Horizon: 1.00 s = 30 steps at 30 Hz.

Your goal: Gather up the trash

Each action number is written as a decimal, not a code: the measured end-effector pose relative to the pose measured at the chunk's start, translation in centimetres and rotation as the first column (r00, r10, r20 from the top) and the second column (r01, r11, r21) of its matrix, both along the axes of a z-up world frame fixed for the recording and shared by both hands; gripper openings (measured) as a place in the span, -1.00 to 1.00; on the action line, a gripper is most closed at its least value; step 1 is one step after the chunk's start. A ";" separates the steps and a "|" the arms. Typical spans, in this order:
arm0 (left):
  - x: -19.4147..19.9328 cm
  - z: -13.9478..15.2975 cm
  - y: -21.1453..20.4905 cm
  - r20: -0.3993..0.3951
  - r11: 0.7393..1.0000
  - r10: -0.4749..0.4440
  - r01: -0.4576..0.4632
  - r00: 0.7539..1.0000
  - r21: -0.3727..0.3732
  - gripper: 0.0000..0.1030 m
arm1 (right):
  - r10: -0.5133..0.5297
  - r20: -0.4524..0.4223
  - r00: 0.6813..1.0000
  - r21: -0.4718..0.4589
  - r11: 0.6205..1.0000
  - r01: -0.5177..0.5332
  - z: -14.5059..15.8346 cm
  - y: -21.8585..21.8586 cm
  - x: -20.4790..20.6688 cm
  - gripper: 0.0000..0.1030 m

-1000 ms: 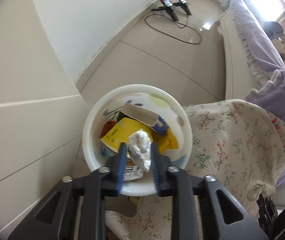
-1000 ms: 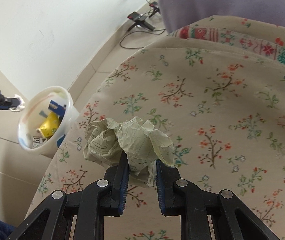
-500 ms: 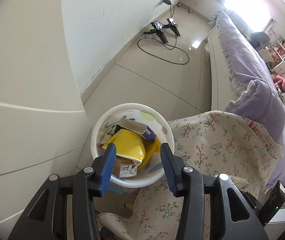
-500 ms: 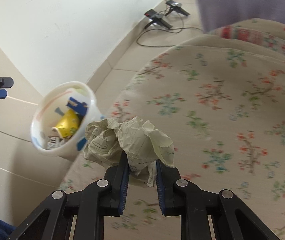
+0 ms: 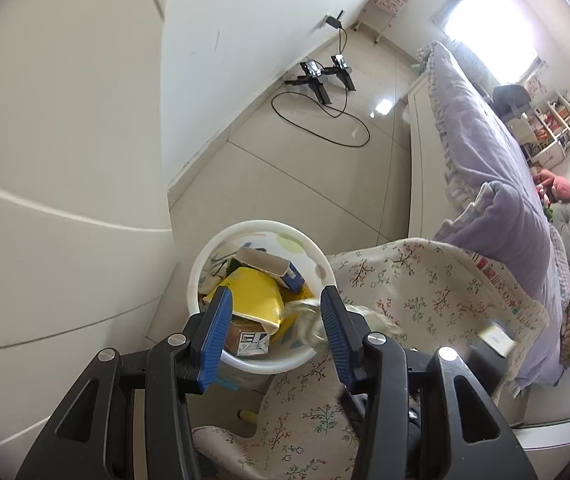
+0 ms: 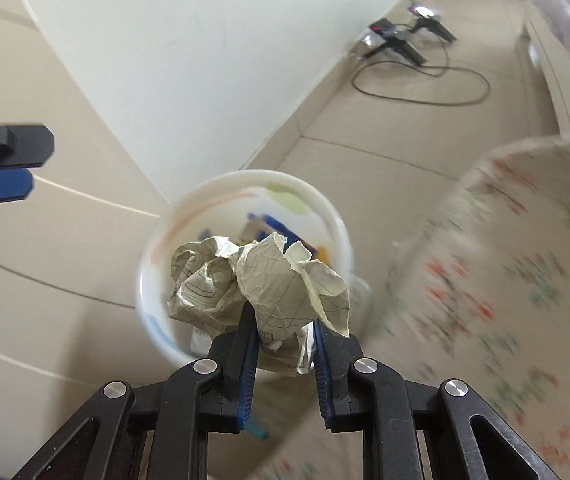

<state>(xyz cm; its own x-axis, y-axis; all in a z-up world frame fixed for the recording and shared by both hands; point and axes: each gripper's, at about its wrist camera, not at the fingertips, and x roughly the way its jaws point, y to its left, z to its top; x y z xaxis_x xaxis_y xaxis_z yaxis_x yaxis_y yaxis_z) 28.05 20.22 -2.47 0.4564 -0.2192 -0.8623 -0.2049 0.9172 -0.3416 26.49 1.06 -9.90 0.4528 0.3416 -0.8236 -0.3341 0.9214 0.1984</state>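
A white trash bin [image 5: 261,225] stands on the floor and holds a yellow carton [image 5: 253,296], a blue and brown box [image 5: 273,266] and other scraps. My left gripper [image 5: 276,292] hangs open above the bin with nothing between its pads. My right gripper [image 6: 283,316] is over the bin [image 6: 245,178] with a crumpled lined paper [image 6: 269,280] between its pads. Its jaws are opening, though the pads still touch the paper. That paper [image 5: 307,318] shows blurred at the bin's right rim in the left wrist view. The left gripper's finger [image 6: 9,146] shows at the left edge of the right wrist view.
A floral cover [image 5: 425,292] lies right beside the bin. Behind it is a bed with a purple cover [image 5: 485,152]. Black stands and a looped cable [image 5: 317,80] lie on the tiled floor by the wall. A cream cabinet front [image 5: 45,200] borders the bin's left.
The left gripper let a white tissue go into the bin, opened and rose. The right gripper carried the crumpled paper from above the floral cover to above the bin.
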 end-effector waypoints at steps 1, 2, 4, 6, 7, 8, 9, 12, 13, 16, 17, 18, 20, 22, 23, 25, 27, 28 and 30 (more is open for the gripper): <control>0.0 0.1 0.3 0.003 1.000 0.007 -0.007 1.000 0.000 -0.06 | 0.011 0.006 1.000 -0.027 1.000 -0.011 -0.2 1.4 0.5 -0.53; -0.1 0.3 0.5 0.007 1.000 0.015 -0.015 1.000 0.000 -0.06 | 0.018 0.007 1.000 -0.045 0.999 -0.018 -0.6 2.5 1.0 -0.52; -0.2 0.5 0.9 0.013 1.000 0.025 -0.025 1.000 -0.006 -0.06 | 0.027 0.001 1.000 -0.078 0.997 -0.027 -1.4 4.5 2.1 -0.52; -0.4 0.7 1.3 0.021 0.999 0.031 -0.031 0.999 -0.017 -0.06 | 0.025 -0.003 1.000 -0.114 0.993 -0.025 -2.2 6.2 3.1 -0.51; -0.4 0.8 1.5 0.025 0.999 0.036 -0.035 0.999 -0.020 -0.06 | 0.019 -0.013 1.000 -0.131 0.991 -0.021 -2.8 6.9 3.7 -0.41; -0.5 0.8 1.7 0.028 0.999 0.041 -0.040 0.999 -0.020 -0.06 | 0.017 -0.024 1.000 -0.132 0.991 -0.020 -3.4 7.4 4.2 -0.32; -0.5 0.8 1.8 0.028 0.999 0.045 -0.045 0.999 -0.020 -0.06 | 0.024 -0.038 0.999 -0.109 0.994 -0.028 -3.9 7.9 4.5 -0.08; -0.7 0.7 2.2 0.024 0.998 0.055 -0.055 0.998 -0.022 -0.06 | 0.032 -0.068 0.997 -0.035 0.999 -0.035 -4.8 8.5 5.1 0.22; -0.7 0.6 2.3 0.022 0.998 0.055 -0.054 0.998 -0.022 -0.06 | 0.017 -0.066 0.998 -0.029 0.999 -0.018 -4.8 8.2 5.1 0.23; -0.8 0.7 2.0 0.024 0.999 0.046 -0.046 0.999 -0.015 -0.06 | -0.001 -0.071 0.997 0.022 1.000 0.003 -4.6 6.5 4.4 0.24; -0.8 0.8 1.8 0.025 0.999 0.040 -0.040 0.999 -0.012 -0.06 | -0.009 -0.073 0.997 0.030 1.000 0.011 -4.5 5.8 4.1 0.24; -0.8 0.8 1.6 0.025 0.999 0.035 -0.035 0.999 -0.010 -0.06 | -0.024 -0.076 0.997 0.035 0.999 0.026 -4.2 5.0 3.7 0.24; -0.9 0.8 0.6 0.025 1.000 0.008 -0.008 1.000 0.002 -0.06 | -0.053 -0.078 0.996 0.069 0.996 0.058 -3.4 2.4 2.4 0.24; -1.0 0.8 -0.4 0.023 1.000 -0.020 0.020 1.000 0.015 -0.06 | -0.073 -0.065 0.995 0.100 0.992 0.079 -2.0 -0.3 0.6 0.25; -1.2 0.8 -1.2 0.025 0.999 -0.036 0.035 0.999 0.022 -0.06 | -0.083 -0.055 0.995 0.112 0.990 0.089 -1.4 -1.6 -0.2 0.25; -1.7 0.8 -2.8 0.027 0.997 -0.066 0.065 0.997 0.043 -0.06 | -0.110 -0.031 0.993 0.135 0.984 0.114 0.3 -4.4 -2.3 0.27; -2.4 1.0 -4.5 0.040 0.994 -0.096 0.093 0.995 0.065 -0.05 | -0.119 -0.006 0.993 0.155 0.981 0.118 1.9 -6.3 -4.5 0.27; -2.7 1.0 -5.3 0.044 0.992 -0.105 0.101 0.994 0.078 -0.05 | -0.125 0.012 0.992 0.162 0.979 0.122 2.7 -7.3 -5.9 0.28; -4.0 1.0 -7.3 0.056 0.987 -0.119 0.112 0.991 0.119 -0.05 | -0.144 0.028 0.989 0.171 0.976 0.137 3.7 -8.7 -8.1 0.29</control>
<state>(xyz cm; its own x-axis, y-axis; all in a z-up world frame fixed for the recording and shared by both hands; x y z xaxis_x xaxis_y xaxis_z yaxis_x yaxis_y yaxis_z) 24.00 12.88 -1.46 0.4878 -0.1745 -0.8553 -0.0769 0.9674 -0.2412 18.41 -7.64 -6.20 0.5377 0.4043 -0.7399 -0.2148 0.9143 0.3435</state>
